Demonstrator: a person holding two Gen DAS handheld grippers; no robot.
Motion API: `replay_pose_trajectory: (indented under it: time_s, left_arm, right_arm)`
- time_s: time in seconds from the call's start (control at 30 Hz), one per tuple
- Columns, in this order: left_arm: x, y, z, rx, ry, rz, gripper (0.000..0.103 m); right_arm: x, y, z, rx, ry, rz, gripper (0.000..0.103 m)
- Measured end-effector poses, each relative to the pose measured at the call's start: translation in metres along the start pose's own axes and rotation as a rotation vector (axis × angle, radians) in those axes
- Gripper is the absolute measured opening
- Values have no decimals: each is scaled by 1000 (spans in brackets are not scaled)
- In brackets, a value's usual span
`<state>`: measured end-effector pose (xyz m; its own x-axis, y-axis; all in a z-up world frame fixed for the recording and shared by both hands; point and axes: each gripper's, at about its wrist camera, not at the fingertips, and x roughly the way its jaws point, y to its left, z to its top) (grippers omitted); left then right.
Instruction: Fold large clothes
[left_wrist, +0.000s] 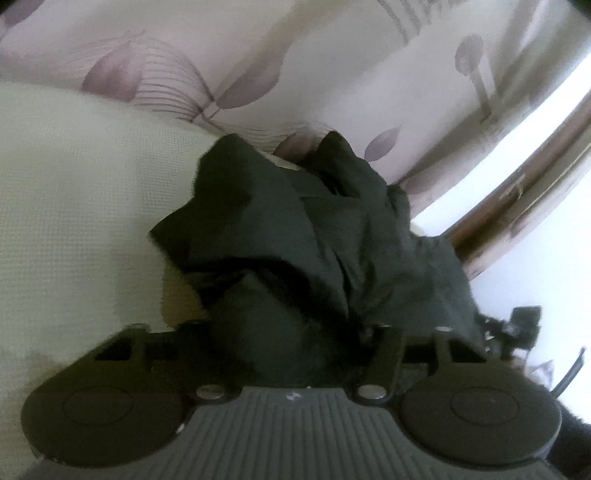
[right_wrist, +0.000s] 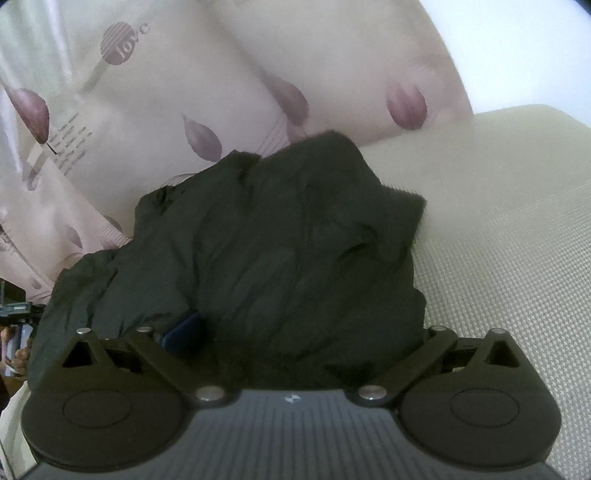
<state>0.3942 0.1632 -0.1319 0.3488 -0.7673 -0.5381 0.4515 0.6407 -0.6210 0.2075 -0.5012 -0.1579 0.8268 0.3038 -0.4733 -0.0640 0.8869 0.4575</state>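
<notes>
A dark, crumpled garment (left_wrist: 295, 221) lies bunched on a cream woven mat (left_wrist: 74, 203). In the left wrist view it rises in a heap straight out of my left gripper (left_wrist: 295, 328). The finger arms are drawn inward, the cloth is pinched between them and the fingertips are buried in it. In the right wrist view the same garment (right_wrist: 277, 240) is piled over my right gripper (right_wrist: 295, 332). Its arms are spread wide, the cloth lies loosely between them and the tips are hidden. A small dark blue piece (right_wrist: 184, 332) shows by the left arm.
A pale floral quilt (left_wrist: 258, 55) is heaped behind the garment, and it also shows in the right wrist view (right_wrist: 166, 92). The cream mat (right_wrist: 498, 240) stretches away to the right there. A brown wooden rail (left_wrist: 517, 177) and a bright white area run along the right.
</notes>
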Motion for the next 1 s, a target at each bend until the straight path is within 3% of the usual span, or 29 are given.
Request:
replay_pose_trajectory:
  time_s: [0.17,0.3,0.33,0.4,0.47,0.5,0.53,0.63,0.73,0.87,1.0]
  left_arm:
    - [3,6,2,-8,5,-42,57]
    - [21,-8,11,94,24,-123,102]
    - [26,-12,11,109,24,-117,102]
    - [29,-17,10,108,13,-92,100]
    - [25,-15,6,55,-11,-71,80]
    - [23,-12,2,23,-20,-68,62]
    - [20,-10,-3,-4,-31,-71,54]
    - [7,-21,-18,-2,-76,-63,36]
    - [-10,-37,-36,-21,-129,-68,27]
    - [-41,-47,-64,-51,-183,-44,25]
    - [-81,-45,-98,-135,-212,-5,25]
  right_arm:
    - [2,-1,3,-11,32,9,103]
    - [7,-1,4,-11,35,17,103]
    - [8,0,4,-16,33,14,103]
    - [8,1,3,-17,29,8,103]
    - [9,3,2,-22,29,-6,102]
    - [9,6,1,-31,29,-21,101]
    - [9,10,1,-43,32,-39,98]
    - [6,13,0,-5,35,-41,74]
    - [2,15,-5,52,32,-32,63]
    - [-8,25,-15,135,45,2,52]
    - [-20,45,-36,169,79,57,48]
